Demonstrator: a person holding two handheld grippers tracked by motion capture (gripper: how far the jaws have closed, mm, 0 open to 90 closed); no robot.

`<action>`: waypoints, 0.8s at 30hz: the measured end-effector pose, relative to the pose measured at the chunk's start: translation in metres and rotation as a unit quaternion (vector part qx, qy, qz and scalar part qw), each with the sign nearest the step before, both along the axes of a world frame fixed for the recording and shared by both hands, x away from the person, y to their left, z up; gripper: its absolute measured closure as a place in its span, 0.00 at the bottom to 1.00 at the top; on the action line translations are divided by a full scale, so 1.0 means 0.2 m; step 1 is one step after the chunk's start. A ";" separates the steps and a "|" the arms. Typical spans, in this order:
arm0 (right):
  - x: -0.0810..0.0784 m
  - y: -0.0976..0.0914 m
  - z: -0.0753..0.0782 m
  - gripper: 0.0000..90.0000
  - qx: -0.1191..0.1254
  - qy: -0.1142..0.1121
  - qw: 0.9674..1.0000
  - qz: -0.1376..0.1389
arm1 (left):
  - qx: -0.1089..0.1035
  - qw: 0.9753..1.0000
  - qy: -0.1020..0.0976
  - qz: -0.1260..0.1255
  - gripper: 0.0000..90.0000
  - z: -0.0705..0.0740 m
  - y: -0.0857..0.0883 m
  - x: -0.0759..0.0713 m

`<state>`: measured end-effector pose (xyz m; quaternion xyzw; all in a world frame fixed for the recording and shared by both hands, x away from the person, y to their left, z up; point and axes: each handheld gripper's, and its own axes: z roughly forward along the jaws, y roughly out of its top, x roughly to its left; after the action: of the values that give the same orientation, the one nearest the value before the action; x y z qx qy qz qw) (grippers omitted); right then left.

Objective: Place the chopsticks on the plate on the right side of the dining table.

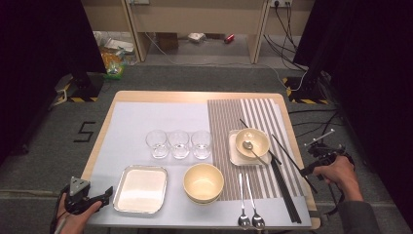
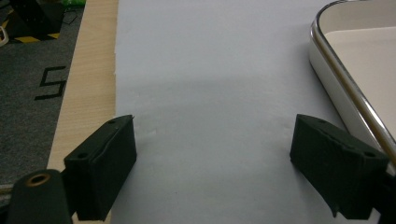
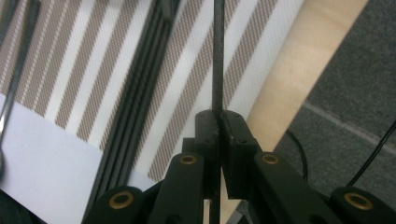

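My right gripper [image 1: 308, 170] hangs past the table's right edge, shut on one thin black chopstick [image 1: 292, 161] that slants over the striped mat [image 1: 229, 122]. In the right gripper view the jaws [image 3: 218, 114] pinch the chopstick [image 3: 217, 51], which runs straight up out of frame. A bundle of black chopsticks [image 1: 285, 192] lies on the mat beside it, seen close as dark rods [image 3: 140, 107]. My left gripper [image 1: 103, 197] rests at the front left corner, open and holding nothing [image 2: 215, 128], just left of a metal-rimmed white tray [image 1: 140, 189] [image 2: 345, 88].
Three clear glasses [image 1: 178, 144] stand in a row mid-table. A stack of cream bowls [image 1: 203, 183] sits in front of them. A small bowl with a spoon [image 1: 252, 142] rests on a square plate. Two spoons [image 1: 249, 212] lie near the front edge.
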<state>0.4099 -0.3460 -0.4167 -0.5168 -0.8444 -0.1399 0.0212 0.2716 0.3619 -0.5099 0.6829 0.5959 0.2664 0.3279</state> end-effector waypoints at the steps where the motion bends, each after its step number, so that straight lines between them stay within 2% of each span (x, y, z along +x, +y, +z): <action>1: 0.02 0.01 0.01 0.96 0.000 -0.005 1.000 0.003 | 0.000 1.000 0.000 0.000 0.15 0.00 0.00 0.00; 6: 0.07 0.05 0.03 0.96 -0.003 -0.009 1.000 0.007 | 0.000 1.000 0.000 0.000 0.15 0.00 0.00 0.00; 11: 0.17 0.12 0.05 0.96 -0.008 -0.014 1.000 0.015 | 0.000 1.000 0.000 0.000 0.15 0.00 0.00 0.00; 15: 0.22 0.16 0.05 0.96 -0.012 -0.017 0.999 0.026 | 0.000 1.000 0.000 0.000 0.15 0.00 0.00 0.00; 24: 0.32 0.25 0.03 0.96 -0.012 -0.013 1.000 0.022 | 0.000 1.000 0.001 0.000 0.15 0.00 0.00 0.00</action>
<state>0.4746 -0.2958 -0.4099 -0.4963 -0.8574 -0.1358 0.0074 0.2717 0.3618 -0.5098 0.6830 0.5963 0.2657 0.3277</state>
